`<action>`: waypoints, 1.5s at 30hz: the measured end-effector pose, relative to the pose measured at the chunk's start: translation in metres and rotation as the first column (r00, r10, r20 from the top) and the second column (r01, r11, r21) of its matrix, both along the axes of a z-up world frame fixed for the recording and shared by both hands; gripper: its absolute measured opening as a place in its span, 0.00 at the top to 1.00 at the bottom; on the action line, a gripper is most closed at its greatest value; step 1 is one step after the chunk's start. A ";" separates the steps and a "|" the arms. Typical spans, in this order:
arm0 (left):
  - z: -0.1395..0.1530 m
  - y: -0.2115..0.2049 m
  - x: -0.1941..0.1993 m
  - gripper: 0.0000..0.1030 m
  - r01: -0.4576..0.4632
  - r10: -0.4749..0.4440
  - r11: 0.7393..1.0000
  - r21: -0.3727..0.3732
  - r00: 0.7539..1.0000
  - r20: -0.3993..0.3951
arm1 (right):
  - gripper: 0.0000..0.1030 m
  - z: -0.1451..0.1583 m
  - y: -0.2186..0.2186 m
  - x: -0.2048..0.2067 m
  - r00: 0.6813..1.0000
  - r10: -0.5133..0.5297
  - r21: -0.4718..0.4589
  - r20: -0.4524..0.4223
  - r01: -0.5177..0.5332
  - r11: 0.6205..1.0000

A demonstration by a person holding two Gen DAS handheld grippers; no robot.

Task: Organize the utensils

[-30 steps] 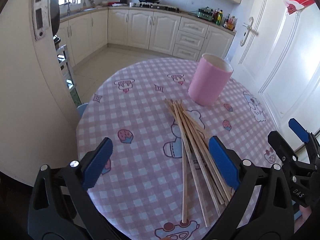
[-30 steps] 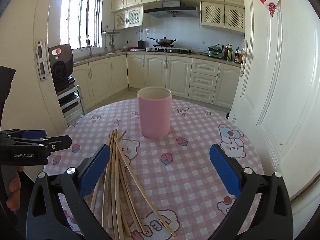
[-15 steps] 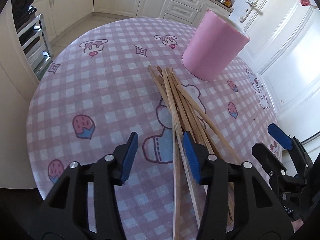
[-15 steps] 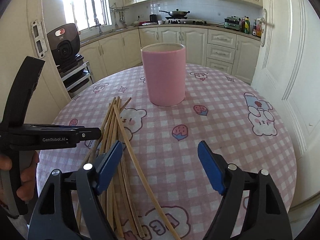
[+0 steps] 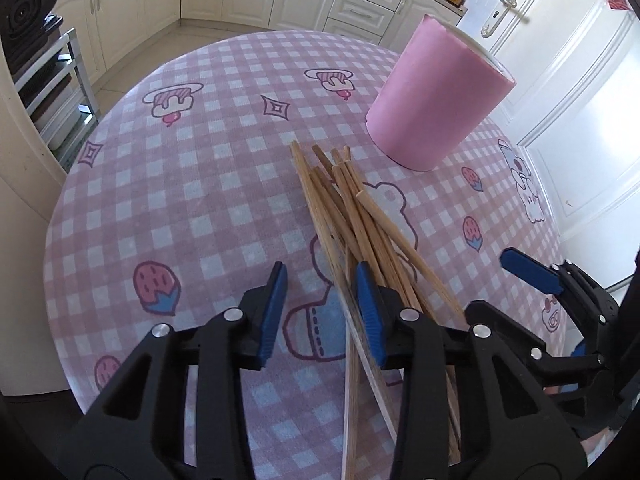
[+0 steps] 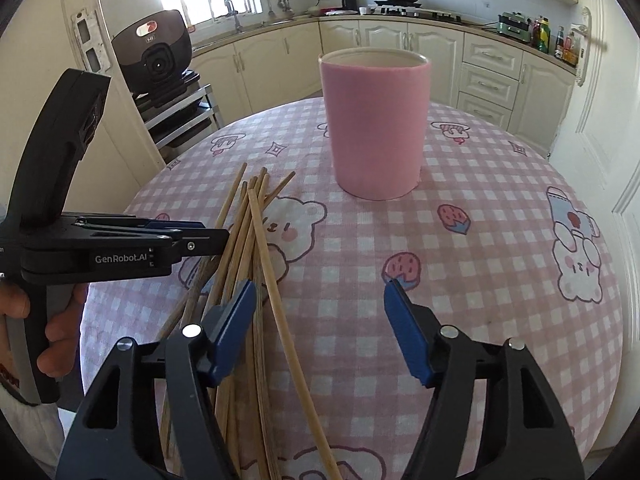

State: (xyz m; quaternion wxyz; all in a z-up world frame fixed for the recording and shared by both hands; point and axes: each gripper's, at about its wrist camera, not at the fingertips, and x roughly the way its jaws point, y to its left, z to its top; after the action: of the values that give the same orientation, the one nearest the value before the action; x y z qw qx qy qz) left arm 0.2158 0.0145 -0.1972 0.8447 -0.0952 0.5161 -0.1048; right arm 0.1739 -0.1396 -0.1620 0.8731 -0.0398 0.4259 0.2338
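A bundle of several wooden chopsticks (image 5: pixel 352 216) lies on the round table, also seen in the right wrist view (image 6: pixel 256 248). A pink cylindrical holder (image 5: pixel 436 96) stands upright just beyond their far ends; it also shows in the right wrist view (image 6: pixel 376 120). My left gripper (image 5: pixel 320 304) is open, low over the near part of the bundle; its right finger sits on the sticks, with one or two sticks between the jaws. My right gripper (image 6: pixel 320 320) is open, with one chopstick running between its jaws and its left finger over the bundle.
The table has a pink checked cloth (image 6: pixel 480 240) with cartoon prints. The left gripper's body (image 6: pixel 120 248) shows at the left of the right wrist view. Kitchen cabinets (image 6: pixel 440 52), a black appliance on a rack (image 6: pixel 160 56) and a white door (image 5: pixel 560 80) surround the table.
Both grippers have moved forward and down toward the chopsticks. The left gripper's jaws have narrowed markedly, now straddling the left edge of the bundle. The right gripper has narrowed slightly.
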 end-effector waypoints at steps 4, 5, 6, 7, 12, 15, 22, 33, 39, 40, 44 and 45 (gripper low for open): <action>0.001 -0.002 0.009 0.65 0.032 -0.032 0.999 0.018 0.999 -0.015 | 0.53 -0.002 0.013 0.014 0.996 0.076 -0.028 -0.053 -0.078 0.997; 0.001 -0.002 0.011 0.65 0.037 -0.036 0.999 0.018 0.999 -0.021 | 0.55 -0.002 0.017 0.018 0.993 0.094 -0.043 -0.065 -0.097 0.994; 0.001 -0.002 0.015 0.65 0.045 -0.045 0.999 0.018 0.999 -0.026 | 0.58 -0.003 0.021 0.020 0.990 0.113 -0.055 -0.080 -0.117 0.992; 0.001 -0.002 0.018 0.65 0.052 -0.051 0.999 0.014 0.998 -0.032 | 0.61 -0.004 0.024 0.024 0.986 0.131 -0.060 -0.099 -0.137 0.989; -0.001 -0.001 0.029 0.69 0.073 -0.074 0.997 -0.020 0.996 -0.045 | 0.82 -0.008 0.032 0.042 0.964 0.188 -0.037 -0.188 -0.198 0.979; 0.002 0.002 0.031 0.85 0.069 -0.071 0.996 -0.057 0.997 -0.041 | 0.94 -0.009 0.034 0.050 0.950 0.215 -0.017 -0.228 -0.225 0.974; 0.024 0.011 0.025 0.89 0.065 -0.063 0.995 -0.071 0.998 0.032 | 0.95 0.010 0.032 0.051 0.962 0.213 0.027 -0.173 -0.212 0.977; 0.106 0.007 -0.010 0.91 0.118 -0.095 0.989 -0.086 0.967 0.236 | 0.95 0.071 0.016 0.029 0.982 0.191 0.127 0.007 -0.191 0.973; 0.095 0.003 0.007 0.90 0.073 -0.071 0.997 -0.009 0.985 0.155 | 0.95 0.074 0.011 0.025 0.984 0.179 0.106 -0.009 -0.177 0.979; 0.088 0.004 0.010 0.90 0.065 -0.062 0.998 -0.020 0.989 0.132 | 0.95 0.072 0.010 0.026 0.984 0.177 0.108 -0.019 -0.174 0.979; 0.062 0.008 0.020 0.90 0.034 -0.033 0.999 -0.024 0.998 0.061 | 0.95 0.065 0.015 0.036 0.984 0.164 0.102 -0.067 -0.157 0.982; 0.057 0.009 0.023 0.90 0.019 -0.018 1.000 -0.012 0.998 0.052 | 0.95 0.066 0.018 0.036 0.984 0.162 0.105 -0.076 -0.154 0.983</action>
State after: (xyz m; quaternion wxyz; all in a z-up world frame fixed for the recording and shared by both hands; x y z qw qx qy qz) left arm 0.2389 0.0232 -0.1407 0.8562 -0.0929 0.4943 -0.1182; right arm 0.2098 -0.1220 -0.0955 0.8340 -0.0206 0.4458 0.3245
